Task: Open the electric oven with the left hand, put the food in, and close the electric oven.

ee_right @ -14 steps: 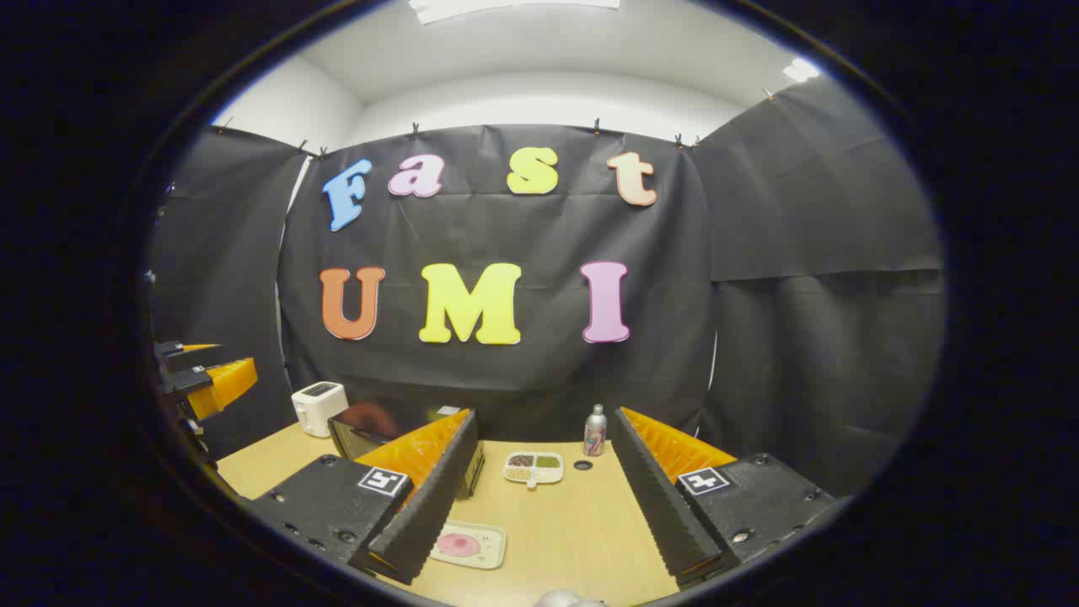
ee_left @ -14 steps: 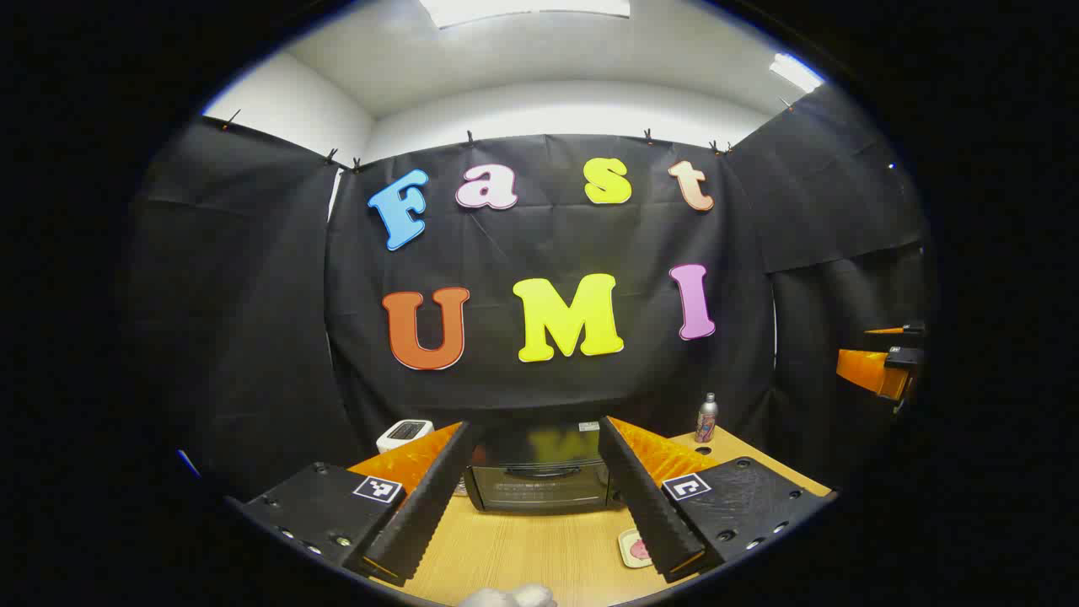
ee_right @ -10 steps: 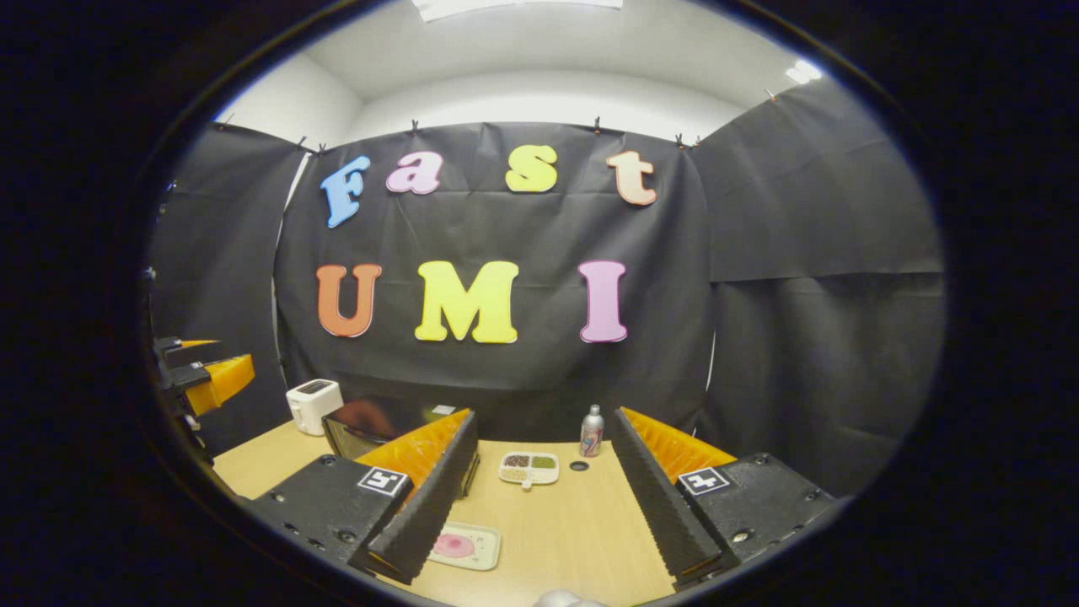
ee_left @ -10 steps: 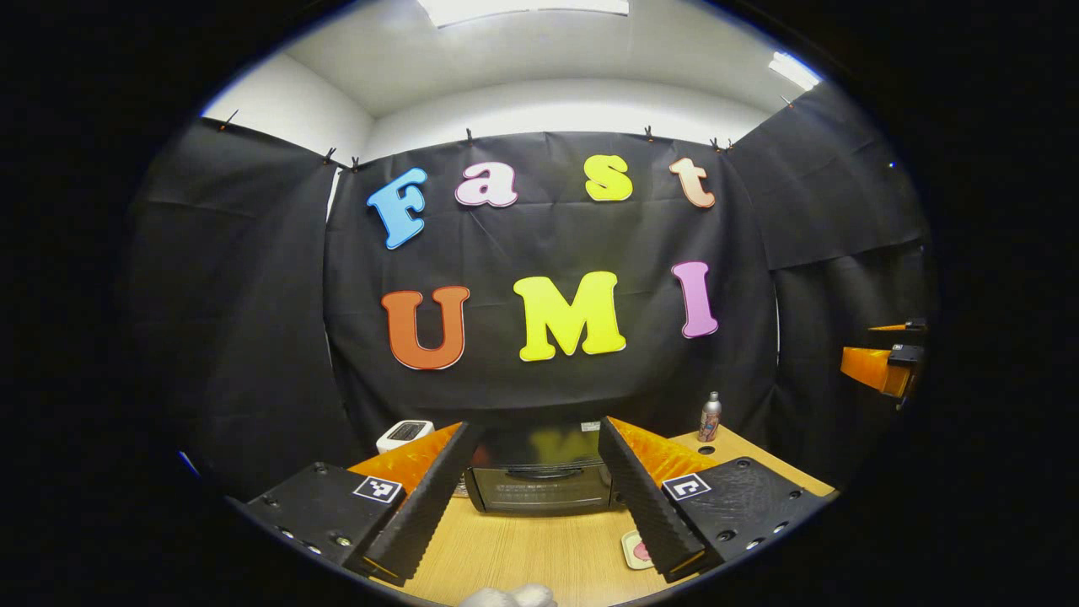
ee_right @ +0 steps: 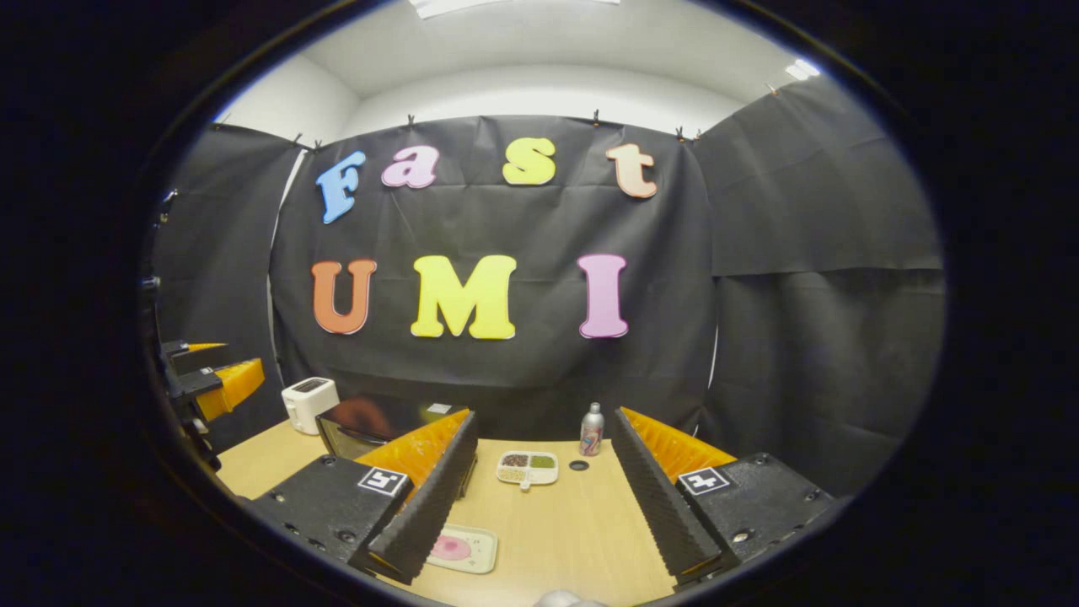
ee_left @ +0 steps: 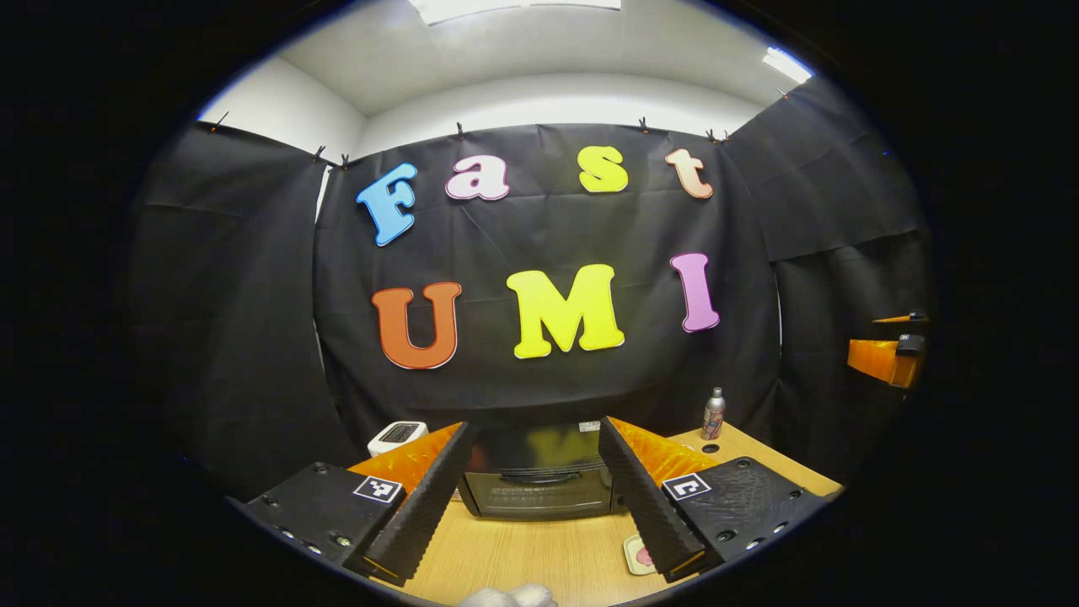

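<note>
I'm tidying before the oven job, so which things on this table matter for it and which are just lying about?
For the job:
electric oven, door closed
tray of pink food
left gripper, open

Lying about:
toaster
bottle
divided dish

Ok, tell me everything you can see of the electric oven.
The electric oven is a small dark countertop box with a glass-fronted door and a curved handle bar across the door's top. The door looks shut. It stands upright on the wooden table near the back wall, framed between the fingers of the open left gripper, which is short of it and not touching. A white toaster stands to its left. In the right gripper view its corner shows behind a finger.
</note>
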Demonstrator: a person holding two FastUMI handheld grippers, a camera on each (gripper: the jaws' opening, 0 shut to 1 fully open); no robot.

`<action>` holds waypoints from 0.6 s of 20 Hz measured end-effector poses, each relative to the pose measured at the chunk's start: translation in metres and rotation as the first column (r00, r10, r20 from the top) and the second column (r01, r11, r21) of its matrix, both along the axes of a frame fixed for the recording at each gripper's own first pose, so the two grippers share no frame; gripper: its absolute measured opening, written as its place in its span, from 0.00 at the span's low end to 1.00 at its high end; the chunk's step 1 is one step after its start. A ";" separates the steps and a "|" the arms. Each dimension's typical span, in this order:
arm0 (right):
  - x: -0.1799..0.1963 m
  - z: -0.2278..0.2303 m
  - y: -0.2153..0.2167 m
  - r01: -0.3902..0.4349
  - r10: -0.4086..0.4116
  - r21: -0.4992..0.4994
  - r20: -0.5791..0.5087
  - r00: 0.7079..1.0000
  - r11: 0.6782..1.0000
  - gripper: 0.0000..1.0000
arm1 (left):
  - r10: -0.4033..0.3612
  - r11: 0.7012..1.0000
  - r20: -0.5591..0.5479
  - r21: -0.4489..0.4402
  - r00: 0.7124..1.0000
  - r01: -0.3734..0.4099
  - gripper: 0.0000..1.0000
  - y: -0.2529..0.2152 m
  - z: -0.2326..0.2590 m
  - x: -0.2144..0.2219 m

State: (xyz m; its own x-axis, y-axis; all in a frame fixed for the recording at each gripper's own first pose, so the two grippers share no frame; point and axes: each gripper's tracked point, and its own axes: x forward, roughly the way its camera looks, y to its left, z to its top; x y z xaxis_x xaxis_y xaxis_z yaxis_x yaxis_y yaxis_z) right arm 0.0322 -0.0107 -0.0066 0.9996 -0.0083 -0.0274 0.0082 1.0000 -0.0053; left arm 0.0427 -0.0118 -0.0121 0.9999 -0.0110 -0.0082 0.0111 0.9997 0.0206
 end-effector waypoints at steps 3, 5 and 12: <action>0.006 -0.002 -0.003 0.009 -0.009 -0.007 -0.012 1.000 1.000 0.99 | -0.021 1.000 0.009 -0.020 1.000 0.021 0.96 -0.004 -0.007 0.021; 0.008 -0.002 -0.006 0.016 -0.016 -0.003 -0.021 1.000 1.000 0.99 | -0.037 0.999 0.005 -0.036 0.999 0.037 0.96 -0.008 -0.015 0.037; 0.006 0.002 -0.024 0.094 -0.096 -0.027 -0.055 0.994 0.995 1.00 | -0.050 0.996 -0.049 -0.070 0.998 0.046 0.96 -0.011 -0.076 0.122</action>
